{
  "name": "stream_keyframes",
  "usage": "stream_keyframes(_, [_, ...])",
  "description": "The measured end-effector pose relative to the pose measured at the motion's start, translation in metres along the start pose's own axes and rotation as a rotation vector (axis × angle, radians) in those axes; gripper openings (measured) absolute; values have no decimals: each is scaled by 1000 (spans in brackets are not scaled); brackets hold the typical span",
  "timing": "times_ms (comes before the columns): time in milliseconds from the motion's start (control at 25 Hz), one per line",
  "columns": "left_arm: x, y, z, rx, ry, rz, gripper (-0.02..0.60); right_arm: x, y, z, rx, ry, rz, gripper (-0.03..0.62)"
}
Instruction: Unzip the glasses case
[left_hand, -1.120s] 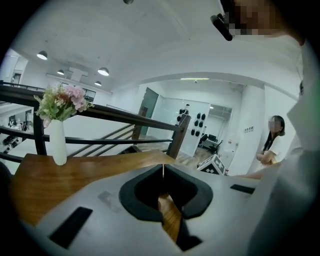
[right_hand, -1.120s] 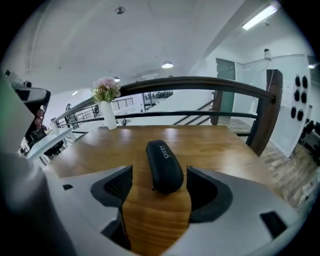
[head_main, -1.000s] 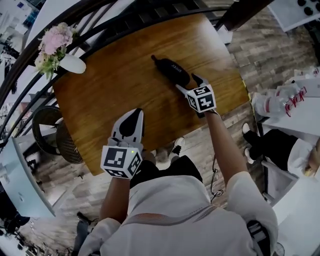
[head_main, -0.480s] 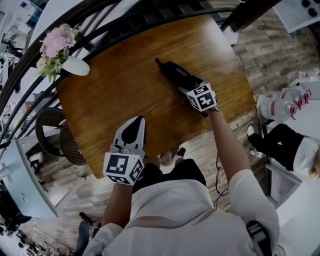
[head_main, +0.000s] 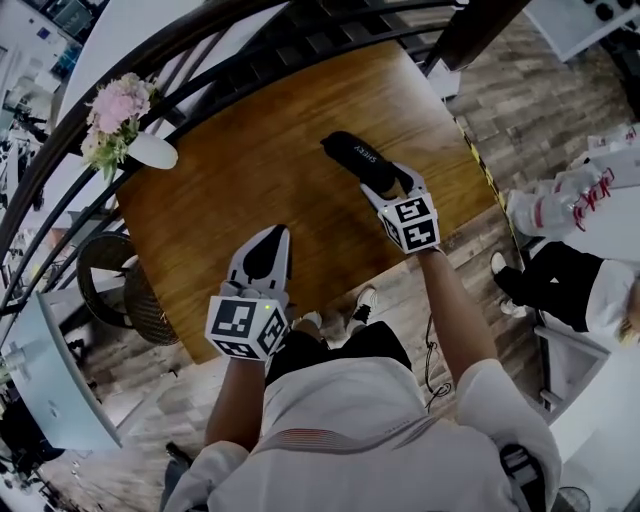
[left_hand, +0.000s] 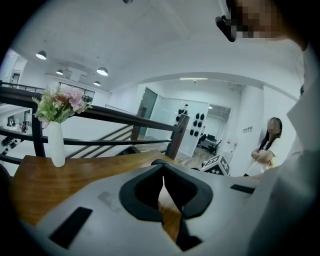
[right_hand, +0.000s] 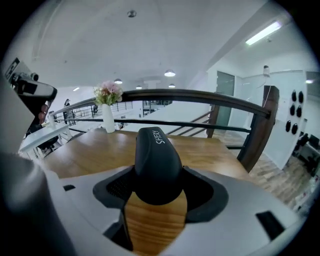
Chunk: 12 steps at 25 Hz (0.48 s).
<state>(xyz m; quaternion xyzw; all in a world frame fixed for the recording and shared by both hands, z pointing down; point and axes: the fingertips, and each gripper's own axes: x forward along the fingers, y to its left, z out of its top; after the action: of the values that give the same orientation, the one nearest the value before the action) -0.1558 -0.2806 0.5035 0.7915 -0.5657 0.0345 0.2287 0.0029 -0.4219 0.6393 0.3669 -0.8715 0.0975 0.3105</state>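
Glasses case (head_main: 358, 158): black, at the far right part of the wooden table (head_main: 230, 180), lettered top facing up.
Right gripper (right_hand: 159, 190): closed on the case's near end (pads against both sides).
Left gripper (left_hand: 163, 184): jaws together, nothing between; over the table's near edge, well apart from the case.

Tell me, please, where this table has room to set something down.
Bare: the table between the vase at far left and the glasses case. Crowded: the right side, where the right gripper clamps the case; the left gripper hangs over the near edge.
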Motion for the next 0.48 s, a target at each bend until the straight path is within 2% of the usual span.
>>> stream_keyframes(240, [-1,-32,37,33,-61,-53,18,-98,-14,55,57,-171,-76,348])
stream_keyframes(480, [-10,-75,76,71,-139,-114,18,-198,-17,98,51,-308,-127,348])
